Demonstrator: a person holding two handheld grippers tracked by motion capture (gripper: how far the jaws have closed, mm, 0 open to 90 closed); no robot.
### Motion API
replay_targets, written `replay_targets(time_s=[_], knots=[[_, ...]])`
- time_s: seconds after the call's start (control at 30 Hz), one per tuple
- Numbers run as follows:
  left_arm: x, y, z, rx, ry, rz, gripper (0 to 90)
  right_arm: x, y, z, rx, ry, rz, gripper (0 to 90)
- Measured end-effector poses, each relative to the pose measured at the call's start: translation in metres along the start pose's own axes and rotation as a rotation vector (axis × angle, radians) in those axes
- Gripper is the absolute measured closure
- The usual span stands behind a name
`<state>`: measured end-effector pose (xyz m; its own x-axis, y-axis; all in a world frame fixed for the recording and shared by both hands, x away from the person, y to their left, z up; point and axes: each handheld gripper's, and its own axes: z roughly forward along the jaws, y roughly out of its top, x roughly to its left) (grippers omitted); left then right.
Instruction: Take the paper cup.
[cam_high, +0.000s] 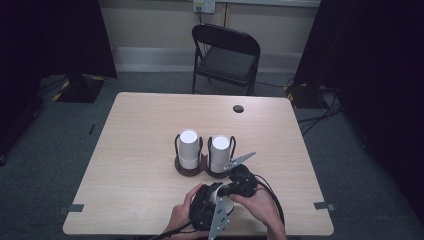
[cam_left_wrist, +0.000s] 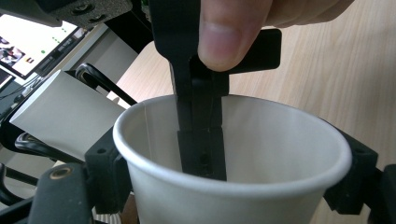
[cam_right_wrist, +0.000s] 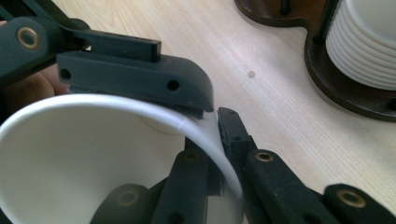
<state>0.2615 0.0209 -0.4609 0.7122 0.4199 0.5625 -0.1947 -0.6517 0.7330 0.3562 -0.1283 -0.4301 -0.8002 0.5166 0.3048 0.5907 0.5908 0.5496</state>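
A white paper cup (cam_high: 224, 202) is held near the table's front edge between both grippers. My left gripper (cam_high: 205, 207) is shut around its body; in the left gripper view its jaws press on both sides of the cup (cam_left_wrist: 261, 135). My right gripper (cam_high: 239, 182) pinches the cup's rim (cam_right_wrist: 205, 135), one jaw inside the wall and one outside. In the left gripper view the right gripper (cam_left_wrist: 201, 140) comes down over the far rim under a thumb. Two stacks of white cups (cam_high: 189, 147) (cam_high: 220, 150) stand in a dark wooden holder (cam_high: 190, 170) just beyond.
The holder (cam_right_wrist: 345, 88) with a cup stack (cam_right_wrist: 364, 42) lies close to the right gripper. A black folding chair (cam_high: 227, 55) stands behind the table. A round cable hole (cam_high: 238, 108) sits near the table's far edge. A lit screen (cam_left_wrist: 28, 42) shows off to one side.
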Motion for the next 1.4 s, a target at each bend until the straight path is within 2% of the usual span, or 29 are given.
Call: replay_targets(time_s=[0.13,0.23,0.27,0.4,0.53,0.63,0.87,0.93,1.1,1.4], knots=[[0.002,-0.001,0.000,-0.003,-0.003,-0.010,21.2,0.000,0.000,0.000,-0.006,-0.004,-0.003,88.7],[0.005,-0.003,-0.001,-0.019,-0.018,-0.034,21.8,0.000,0.000,0.000,-0.012,-0.008,0.003,88.7],[0.005,-0.004,-0.001,-0.022,-0.014,-0.055,22.0,0.000,0.000,0.000,-0.011,-0.007,0.005,88.6],[0.006,-0.005,-0.001,-0.020,0.004,-0.065,22.3,-0.001,0.001,0.001,-0.012,-0.010,0.018,88.3],[0.010,-0.007,-0.001,-0.004,0.000,-0.082,22.3,-0.001,0.001,0.001,-0.020,-0.012,0.021,85.7],[0.015,-0.010,0.000,0.002,-0.035,-0.126,22.3,-0.001,0.001,-0.001,-0.025,-0.023,0.025,81.4],[0.021,-0.017,-0.002,-0.026,-0.045,-0.216,22.3,-0.002,0.001,-0.005,-0.047,-0.038,0.037,76.2],[0.022,-0.018,-0.002,-0.026,-0.035,-0.215,22.2,-0.001,0.001,-0.005,-0.051,-0.043,0.032,72.8],[0.024,-0.020,-0.003,-0.036,-0.035,-0.245,22.2,-0.001,0.001,-0.006,-0.068,-0.068,0.036,66.6],[0.029,-0.022,-0.003,-0.042,-0.024,-0.271,22.2,0.001,-0.001,-0.011,-0.150,-0.130,0.006,54.8]])
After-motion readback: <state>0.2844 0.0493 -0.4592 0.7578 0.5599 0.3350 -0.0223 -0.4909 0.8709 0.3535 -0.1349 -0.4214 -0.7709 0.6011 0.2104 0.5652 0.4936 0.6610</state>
